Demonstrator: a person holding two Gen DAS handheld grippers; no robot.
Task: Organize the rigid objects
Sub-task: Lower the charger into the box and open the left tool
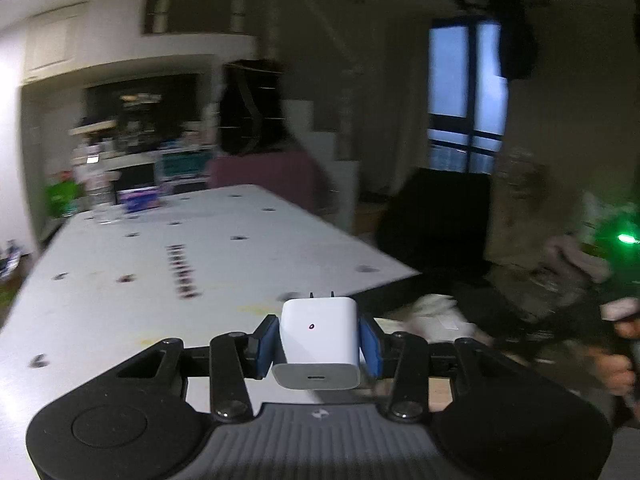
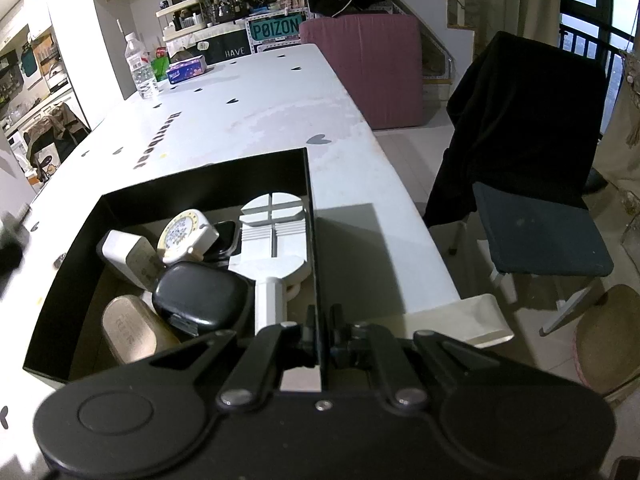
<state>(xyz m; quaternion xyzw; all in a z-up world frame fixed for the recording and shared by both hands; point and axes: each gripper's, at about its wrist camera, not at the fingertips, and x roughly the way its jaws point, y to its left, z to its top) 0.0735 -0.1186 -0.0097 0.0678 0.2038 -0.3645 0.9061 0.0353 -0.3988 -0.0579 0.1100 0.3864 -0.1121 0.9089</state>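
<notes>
My left gripper [image 1: 319, 338] is shut on a white charger plug [image 1: 319, 330], prongs pointing forward, held above the near edge of the white table [image 1: 120, 280]. My right gripper [image 2: 320, 334] is shut on the right wall of a black box [image 2: 313, 208] on the table. Inside the box lie a black case [image 2: 200, 300], a white charger [image 2: 128, 260], a round tape measure [image 2: 184, 236], a white tool [image 2: 272, 236] and a beige case [image 2: 132, 336].
A water bottle [image 2: 140, 68], a tissue pack [image 2: 186, 70] and a green item [image 2: 160, 64] stand at the table's far end. A pink cushion block [image 2: 372, 68] and a dark chair [image 2: 528, 160] are to the right. A white tray [image 2: 460, 320] sits at the near right corner.
</notes>
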